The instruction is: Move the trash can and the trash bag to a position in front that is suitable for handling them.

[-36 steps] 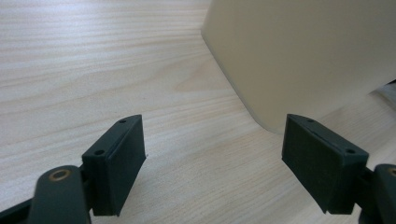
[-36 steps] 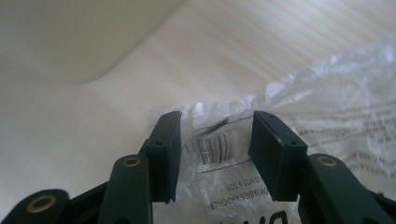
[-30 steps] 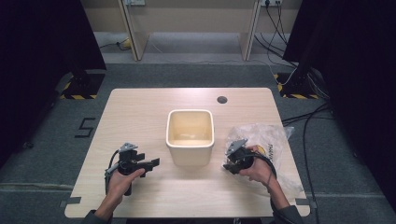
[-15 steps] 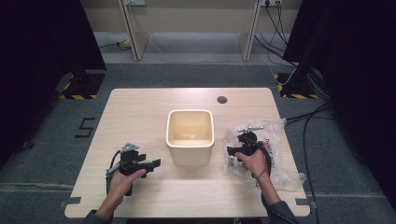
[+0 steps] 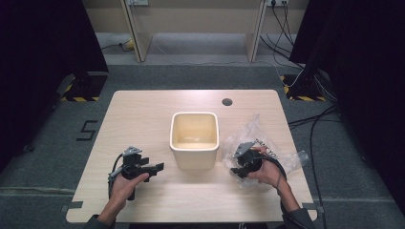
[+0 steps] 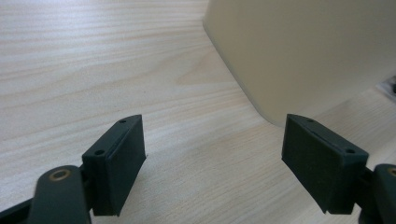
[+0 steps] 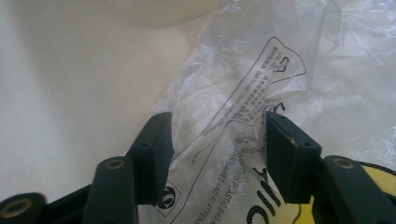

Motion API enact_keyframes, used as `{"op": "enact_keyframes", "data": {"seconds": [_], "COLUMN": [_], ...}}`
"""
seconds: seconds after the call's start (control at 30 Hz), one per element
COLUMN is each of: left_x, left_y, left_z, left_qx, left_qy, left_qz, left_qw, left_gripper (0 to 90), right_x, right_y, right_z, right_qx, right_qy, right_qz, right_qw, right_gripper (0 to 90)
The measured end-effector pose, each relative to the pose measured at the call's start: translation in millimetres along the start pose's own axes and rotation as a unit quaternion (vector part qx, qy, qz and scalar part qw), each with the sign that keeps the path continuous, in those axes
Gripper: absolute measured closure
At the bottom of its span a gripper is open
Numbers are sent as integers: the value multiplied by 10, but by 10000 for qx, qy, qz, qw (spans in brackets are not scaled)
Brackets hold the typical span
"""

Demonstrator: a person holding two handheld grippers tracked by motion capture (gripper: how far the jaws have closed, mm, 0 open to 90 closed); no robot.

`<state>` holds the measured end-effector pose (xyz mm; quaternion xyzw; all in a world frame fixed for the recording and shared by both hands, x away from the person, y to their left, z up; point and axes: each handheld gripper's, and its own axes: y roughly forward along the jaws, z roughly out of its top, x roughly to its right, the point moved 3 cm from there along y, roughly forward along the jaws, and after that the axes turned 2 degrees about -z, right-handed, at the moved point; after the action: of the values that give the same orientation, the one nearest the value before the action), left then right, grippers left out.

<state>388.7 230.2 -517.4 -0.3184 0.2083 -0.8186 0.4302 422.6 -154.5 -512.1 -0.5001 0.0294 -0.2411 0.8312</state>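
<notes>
A cream plastic bin (image 5: 195, 138) stands in the middle of the wooden table (image 5: 143, 114). To its right lies a crumpled clear plastic bag (image 5: 274, 150) with black print. My right gripper (image 5: 237, 164) hovers over the bag's left part, open, and in the right gripper view the printed film (image 7: 261, 88) lies under and between its spread jaws (image 7: 217, 135). Something yellow and black (image 7: 299, 212) shows at the bag's lower right. My left gripper (image 5: 157, 167) is open at the front left and points at the bin; its jaws (image 6: 215, 140) are wide apart over bare wood, with the bin wall (image 6: 303, 56) close ahead.
A dark round grommet hole (image 5: 227, 101) sits near the table's far edge. Cables (image 5: 315, 119) run over the grey floor to the right of the table. Bare wood stretches left of the bin and along the front edge.
My right gripper went out over the bag, then came back a little toward the front left. The left gripper has stayed put.
</notes>
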Motion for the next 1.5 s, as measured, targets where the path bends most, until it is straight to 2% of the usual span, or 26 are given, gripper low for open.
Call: {"op": "enact_keyframes", "data": {"seconds": [0.13,0.17,0.2,0.23,0.27,0.3,0.33,0.37,0.43,0.47,0.5,0.6,0.63,0.7,0.8,0.83,0.87,0.9,1.0,1.13,1.27,1.3,1.37,1.43,1.47,1.5], "left_x": [3,1,-2,-5,-5,-5,-3,0,9,9,10,4,-6,-16,-14,-7,-7,1,7,11,5,3,4,3,2,-2], "left_y": [-8,-8,-7,-4,-4,-2,0,6,11,11,15,13,5,2,0,0,0,4,9,9,8,8,3,2,2,1], "left_z": [4,5,4,0,0,-1,0,0,-3,-3,-6,-6,-4,-4,-5,-5,-5,-7,-14,-15,-13,-12,-11,-10,-10,-10], "left_qx": [13,14,14,4,4,-2,-4,-9,-15,-15,-29,-27,-18,-14,-16,-12,-12,-20,-39,-33,-37,-36,-29,-27,-20,-21], "left_qy": [20,27,18,7,7,16,20,38,33,33,42,31,39,30,35,65,65,71,98,102,105,99,101,100,83,88], "left_qz": [10,17,22,25,25,21,17,16,17,17,4,9,4,29,38,27,27,40,33,36,41,45,45,45,50,49], "left_qw": [10000,10000,10000,10000,10000,10000,10000,10000,10000,10000,10000,10000,10000,10000,10000,10000,10000,10000,9999,9999,9999,9999,9999,9999,10000,9999], "left_gripper": [211,211,211,211,211,211,211,211,211,211,211,211,211,211,211,211,211,212,212,212,212,212,212,212,212,212], "right_x": [-35,2,2,79,79,110,153,194,181,181,194,202,160,113,71,15,15,-60,-127,-339,-356,-278,-188,-54,-54,59], "right_y": [-207,-335,-335,-430,-430,-453,-470,-421,-300,-300,-177,-41,59,177,259,270,270,226,189,-19,-191,-367,-495,-655,-655,-792], "right_z": [-36,-38,-38,-56,-56,-65,-73,-54,17,17,126,254,319,329,290,262,262,242,204,-25,-143,-186,-222,-319,-319,-494], "right_qx": [457,664,664,674,674,697,823,1049,1188,1188,1210,1099,945,691,455,283,283,199,242,287,466,768,894,790,790,549], "right_qy": [-23,520,520,1509,1509,1825,2289,3256,3687,3687,3872,3733,3486,3103,2939,2410,2410,1845,1468,451,522,1140,1631,2590,2590,3576], "right_qz": [-75,-199,-199,-446,-446,-549,-659,-627,-435,-435,-493,-576,-542,-585,-458,-461,-461,-289,-40,465,431,287,19,-510,-510,-1145], "right_qw": [9989,9962,9962,9852,9852,9792,9677,9376,9209,9209,9127,9194,9309,9463,9537,9690,9690,9822,9889,9975,9966,9901,9825,9613,9613,9252], "right_gripper": [380,323,323,278,278,263,261,258,251,251,236,247,292,350,381,409,409,455,467,478,393,311,261,231,231,235]}}
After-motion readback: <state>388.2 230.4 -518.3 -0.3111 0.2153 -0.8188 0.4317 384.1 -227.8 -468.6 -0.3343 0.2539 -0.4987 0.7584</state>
